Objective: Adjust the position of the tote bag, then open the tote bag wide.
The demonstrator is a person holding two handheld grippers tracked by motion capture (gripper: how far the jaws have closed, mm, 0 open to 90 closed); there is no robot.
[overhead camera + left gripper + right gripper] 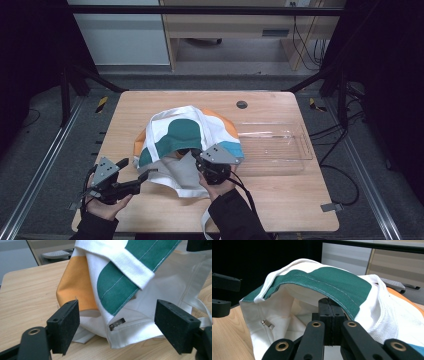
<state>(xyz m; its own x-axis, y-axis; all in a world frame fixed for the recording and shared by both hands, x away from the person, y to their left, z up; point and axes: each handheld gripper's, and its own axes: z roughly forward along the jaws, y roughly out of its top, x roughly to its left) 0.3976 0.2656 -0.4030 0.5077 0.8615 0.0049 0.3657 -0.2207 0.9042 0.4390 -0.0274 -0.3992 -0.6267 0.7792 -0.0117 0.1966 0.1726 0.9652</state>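
At frame centre a white, green and orange tote bag (187, 137) lies on the table (280, 200). The right gripper (196, 156) pinches its rim shut; the left gripper (145, 175), lower left, gapes empty beside its edge. Bare wood lower right.

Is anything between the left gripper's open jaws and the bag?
No. In the left gripper view, the left gripper faces the bag over bare table.

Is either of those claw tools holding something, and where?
The right gripper clamps the tote bag by its green-trimmed mouth edge. The left gripper holds nothing.
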